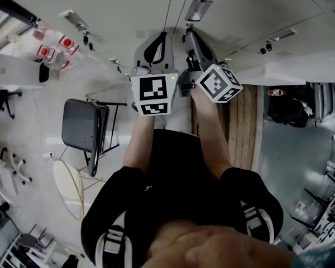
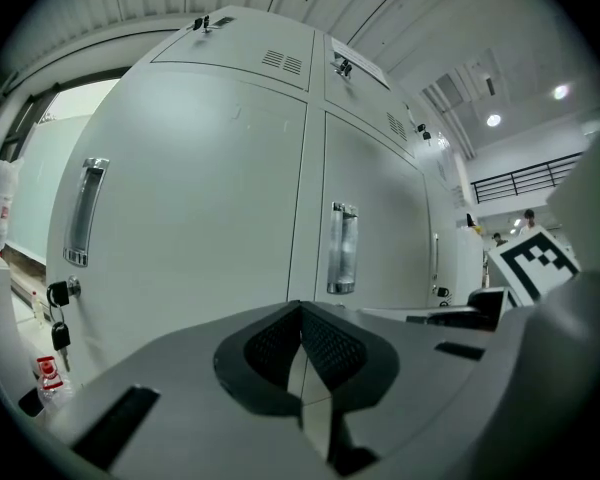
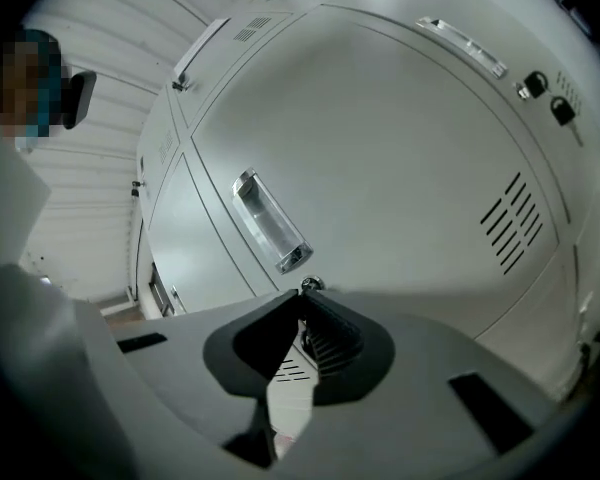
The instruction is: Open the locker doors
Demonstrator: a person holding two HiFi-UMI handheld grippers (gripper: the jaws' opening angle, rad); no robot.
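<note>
Grey locker doors (image 1: 223,4) fill the wall in front of me. In the left gripper view two closed doors show, one with a handle (image 2: 84,213) and one with a handle (image 2: 341,248). My left gripper (image 2: 301,308) is shut and empty, held short of the doors. In the right gripper view the frame is rolled sideways, and a door with a handle (image 3: 270,224) and vent slots is close ahead. My right gripper (image 3: 303,298) is shut on the small metal key head (image 3: 310,285) in that door's lock, just below the handle. In the head view both grippers (image 1: 156,42) (image 1: 191,37) point at the lockers side by side.
A key bunch (image 2: 60,334) hangs from the lock of the far left door. Another lock with a key (image 3: 531,85) sits on the neighbouring door. A black chair (image 1: 84,128) stands to my left and a table with bottles (image 1: 53,52) beyond it. A wooden floor strip (image 1: 243,128) runs on my right.
</note>
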